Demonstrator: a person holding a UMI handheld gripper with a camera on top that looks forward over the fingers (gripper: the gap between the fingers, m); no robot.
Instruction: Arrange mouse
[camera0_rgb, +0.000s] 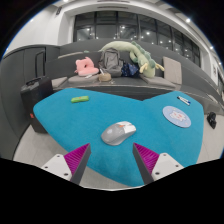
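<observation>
A grey computer mouse lies on a teal table, just ahead of my fingers and slightly between their tips. My gripper is open, its magenta pads spread wide on either side, touching nothing. A round light-blue mouse pad lies on the table to the right, beyond the right finger.
A green marker lies on the table at the far left. A small white object sits past the round pad. Beyond the table stands a desk with a pink plush toy, a bag and a green cloth. A black chair stands at left.
</observation>
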